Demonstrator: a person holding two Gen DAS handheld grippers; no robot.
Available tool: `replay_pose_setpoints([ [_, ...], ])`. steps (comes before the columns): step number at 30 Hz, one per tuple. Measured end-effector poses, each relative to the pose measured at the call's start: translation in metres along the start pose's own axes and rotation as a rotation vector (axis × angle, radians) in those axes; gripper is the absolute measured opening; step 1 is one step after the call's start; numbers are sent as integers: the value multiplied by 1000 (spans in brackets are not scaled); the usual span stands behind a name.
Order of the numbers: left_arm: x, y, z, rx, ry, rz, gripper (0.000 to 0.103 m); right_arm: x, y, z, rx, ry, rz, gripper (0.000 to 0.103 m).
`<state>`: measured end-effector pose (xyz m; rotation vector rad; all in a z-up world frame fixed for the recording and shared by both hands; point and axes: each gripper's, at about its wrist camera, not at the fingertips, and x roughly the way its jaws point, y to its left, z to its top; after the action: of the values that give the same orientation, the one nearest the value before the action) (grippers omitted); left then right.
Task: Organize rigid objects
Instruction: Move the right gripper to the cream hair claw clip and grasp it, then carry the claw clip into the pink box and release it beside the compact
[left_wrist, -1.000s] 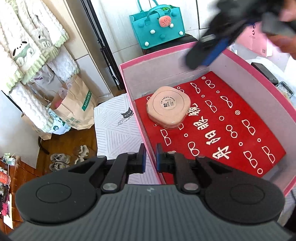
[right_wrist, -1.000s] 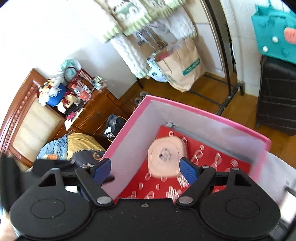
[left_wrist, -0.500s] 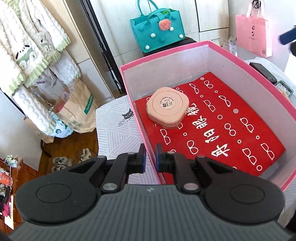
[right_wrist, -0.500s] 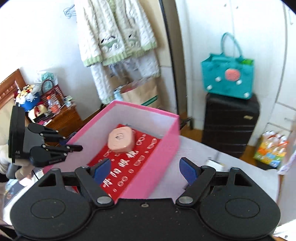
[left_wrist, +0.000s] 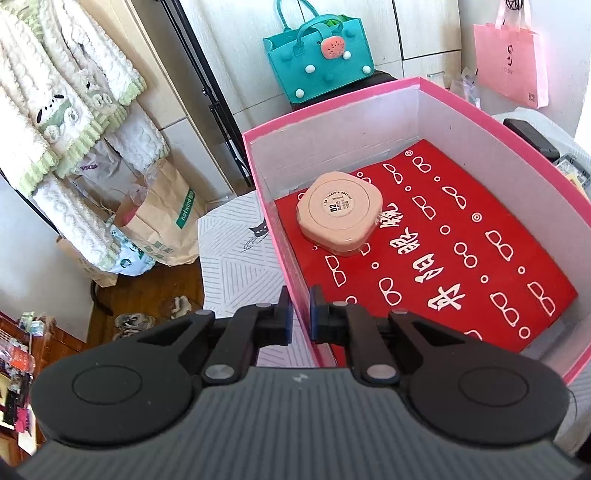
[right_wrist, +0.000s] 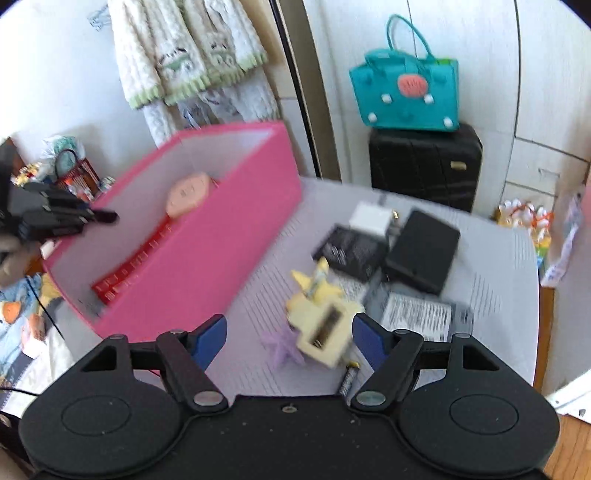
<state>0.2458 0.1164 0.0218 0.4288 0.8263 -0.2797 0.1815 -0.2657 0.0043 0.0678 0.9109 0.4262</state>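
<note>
Reaching for the yellow toy (right_wrist: 320, 320) between the right gripper (right_wrist: 290, 341)'s fairly wide, just-narrowing jaws, centre it before squeezing. The left gripper (left_wrist: 298, 315) pinches the pink box (left_wrist: 280, 236)'s wall; the peach case (left_wrist: 339, 217) lies inside. At one o'clock black items crowd the grey table (right_wrist: 491, 266); beyond, a teal bag (right_wrist: 404, 94).

the left gripper (left_wrist: 298, 309) points steeply downward with its jaws pinched onto the near wall of the pink box (left_wrist: 291, 258), one finger on each side. the right gripper (right_wrist: 289, 334) also tilts downward, its jaws wide apart though they have just been closing, with nothing pressed between the blue pads (right_wrist: 210, 334).
</note>
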Motion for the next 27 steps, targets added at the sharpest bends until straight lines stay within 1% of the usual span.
replay_pose_setpoints([
  [1, 0, 0, 1, 2, 4, -1, 8, 5, -1, -2, 0, 11, -6, 70],
  [4, 1, 2, 2, -11, 9, -5, 8, 18, -2, -5, -13, 24, -29, 70],
  [7, 1, 3, 1, -23, 9, -9, 8, 29, -2, -11, -34, 5, -59, 70],
  [9, 1, 3, 1, -20, 5, -2, 8, 35, -3, -13, -37, -15, -52, 70],
  [11, 3, 1, 1, -16, 1, 10, 8, 39, -8, -14, -6, -55, -18, 71],
  [12, 3, 1, 1, -16, 1, 11, 8, 43, -10, -14, 12, -65, -1, 70],
  [14, 3, 1, 1, -17, 3, 7, 8, 46, -13, -16, 35, -85, 8, 65],
  [15, 3, 0, 1, -15, 2, 8, 8, 46, -12, -17, 29, -97, 5, 61],
  [18, 3, 0, 1, -18, 4, 6, 8, 43, -11, -17, 29, -123, -15, 59],
  [24, 3, -2, 0, -11, 6, 18, 8, 27, -6, -10, -13, -155, -38, 59],
  [27, 2, 1, 2, -29, 12, 7, 8, 15, 0, -5, -47, -176, -49, 59],
])
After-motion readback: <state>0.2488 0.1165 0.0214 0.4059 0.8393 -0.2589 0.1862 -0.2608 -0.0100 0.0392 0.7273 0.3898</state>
